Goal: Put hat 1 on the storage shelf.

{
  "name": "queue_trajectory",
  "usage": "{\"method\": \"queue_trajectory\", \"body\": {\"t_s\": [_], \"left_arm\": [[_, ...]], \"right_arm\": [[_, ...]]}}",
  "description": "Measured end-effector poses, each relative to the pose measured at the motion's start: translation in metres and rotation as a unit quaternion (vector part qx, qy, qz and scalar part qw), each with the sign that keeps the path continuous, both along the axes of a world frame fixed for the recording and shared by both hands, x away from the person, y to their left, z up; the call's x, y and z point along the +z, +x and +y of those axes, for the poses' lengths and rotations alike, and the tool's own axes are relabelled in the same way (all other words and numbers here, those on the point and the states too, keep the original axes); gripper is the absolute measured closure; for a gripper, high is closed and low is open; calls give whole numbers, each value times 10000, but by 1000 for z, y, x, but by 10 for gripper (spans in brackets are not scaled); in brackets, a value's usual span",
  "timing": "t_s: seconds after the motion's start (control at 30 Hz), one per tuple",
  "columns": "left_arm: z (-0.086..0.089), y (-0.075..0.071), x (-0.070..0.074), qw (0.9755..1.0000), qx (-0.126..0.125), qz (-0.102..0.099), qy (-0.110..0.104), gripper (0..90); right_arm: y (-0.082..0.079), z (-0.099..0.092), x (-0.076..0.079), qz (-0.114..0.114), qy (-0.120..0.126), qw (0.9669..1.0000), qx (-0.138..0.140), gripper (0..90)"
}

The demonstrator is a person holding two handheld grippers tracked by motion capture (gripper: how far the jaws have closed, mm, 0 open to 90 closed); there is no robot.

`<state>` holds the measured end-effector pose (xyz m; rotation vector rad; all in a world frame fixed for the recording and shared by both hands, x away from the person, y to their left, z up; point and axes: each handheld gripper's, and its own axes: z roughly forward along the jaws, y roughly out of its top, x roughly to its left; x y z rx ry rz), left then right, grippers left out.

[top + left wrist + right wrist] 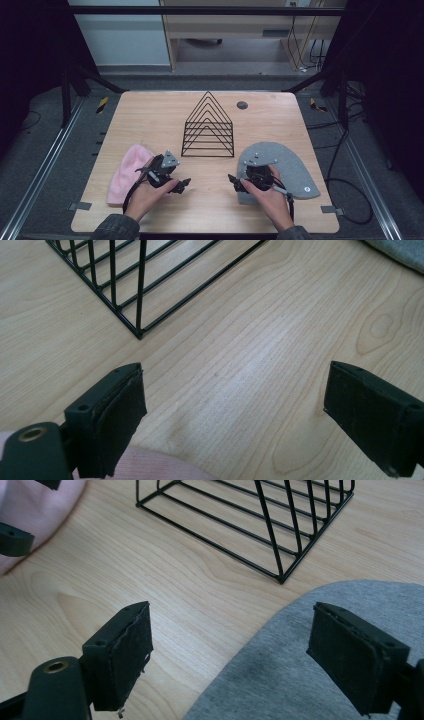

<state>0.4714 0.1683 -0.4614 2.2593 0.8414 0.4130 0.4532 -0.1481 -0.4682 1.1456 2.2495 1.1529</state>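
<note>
1. A wooden table [150, 107] was seen from above, with a person's two forearms entering from the near edge, one hand-held gripper in each hand.
2. At the left lay one pink knitted hat [127, 172], flat on the wood near the table's left edge.
3. The left gripper [184, 184] sat just right of the pink hat, over its right edge. In the left gripper view its two black jaws stood wide apart with bare wood between them, gripping nothing; a strip of pink cloth [150, 467] showed at the bottom edge.
4. In the middle, farther back, stood one black wire rack [208, 127], triangular in outline and made of several nested wire frames, upright and well apart from both hats.
5. One small dark round disc [242, 105] sat in the tabletop behind and to the right of the rack.
6. The right gripper [233, 179] rested over the near left part of the grey hat. In the right gripper view its jaws were spread wide, holding nothing, with grey cloth [310, 670] below them.
7. At the right lay one grey hat [292, 165], flat, bearing one small white round tag [307, 189]; no writing on it could be read.
</note>
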Motion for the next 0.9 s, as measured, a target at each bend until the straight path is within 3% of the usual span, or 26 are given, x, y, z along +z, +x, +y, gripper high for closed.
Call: {"method": "queue_trajectory", "body": {"t_s": [0.1,0.13,0.2,0.3,0.37,0.43,0.57,0.67,0.7,0.77,0.8,0.9], "left_arm": [[4,0,3,10000,-20,-37,57,90],[9,-1,8,9997,-31,-185,170,91],[18,-1,15,9993,40,-297,211,92],[33,6,28,9989,168,-379,233,91],[44,17,37,9993,254,-233,108,91],[57,28,47,9992,346,-70,190,103],[81,40,64,9982,555,14,221,128],[94,43,71,9976,674,24,184,118],[106,45,72,9966,804,42,169,120],[111,47,72,9964,836,62,158,123],[119,49,69,9954,927,156,201,127],[127,52,65,9938,1035,154,387,151]], "right_arm": [[-5,-3,-3,63,26,10000,21,176],[-7,-4,-5,108,11,9999,22,176],[-8,-5,-8,180,-13,9998,62,174],[-11,-3,-7,81,-67,9999,114,173],[-11,-3,-8,47,-208,9997,137,170],[-12,-4,-6,10,-228,9996,146,170],[-16,-9,5,-189,-226,9996,38,164],[-16,-13,5,-185,-260,9995,-40,161],[-16,-17,6,-192,-299,9993,-120,161],[-16,-19,6,-167,-300,9993,-144,160],[-15,-21,8,-168,-357,9991,-156,161],[-14,-24,8,-177,-430,9988,-151,161]]}}
